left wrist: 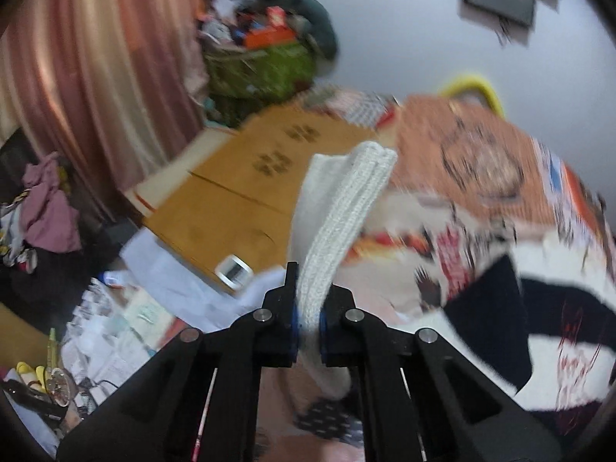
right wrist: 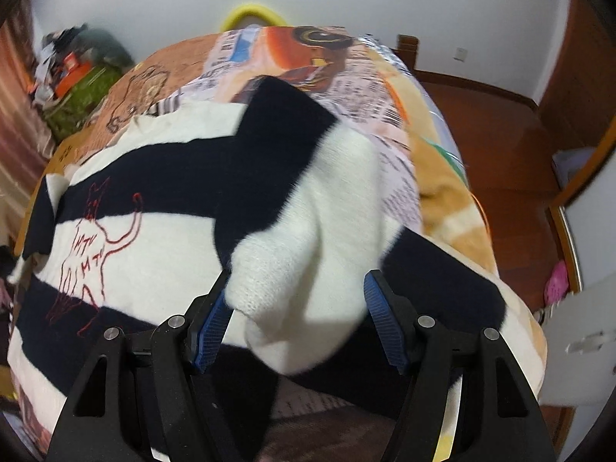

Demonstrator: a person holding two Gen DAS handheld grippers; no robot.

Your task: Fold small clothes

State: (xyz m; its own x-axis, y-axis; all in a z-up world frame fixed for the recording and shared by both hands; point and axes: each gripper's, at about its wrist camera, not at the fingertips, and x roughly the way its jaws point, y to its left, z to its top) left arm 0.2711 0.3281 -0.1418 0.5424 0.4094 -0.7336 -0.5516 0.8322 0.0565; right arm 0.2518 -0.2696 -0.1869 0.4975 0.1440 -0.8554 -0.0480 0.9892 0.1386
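The striped sweater (right wrist: 161, 231) lies spread on the bed (right wrist: 454, 200), and everything here is told from it. It is black and white, with a red cat line drawing on the front.

Off to its left side, the left gripper (left wrist: 308, 308) is pinched tight on a white ribbed edge (left wrist: 346, 215) of knit cloth. The edge sticks up and away from the tongs, lifted off the bed. Most likely it is the sweater's hem or cuff, but the blur makes that hard to tell.

At the sweater's right side, the right gripper (right wrist: 296, 308) stands wide. A white sleeve end (right wrist: 308, 269) sits between its blue pads (right wrist: 213, 323), which are not pressing it.

What could go wrong: the left tongs hold only a thin strip, so a quick pull could slide it free. If the right tongs close now, they may grab the sleeve bunched up, and the fold would come out lumpy.
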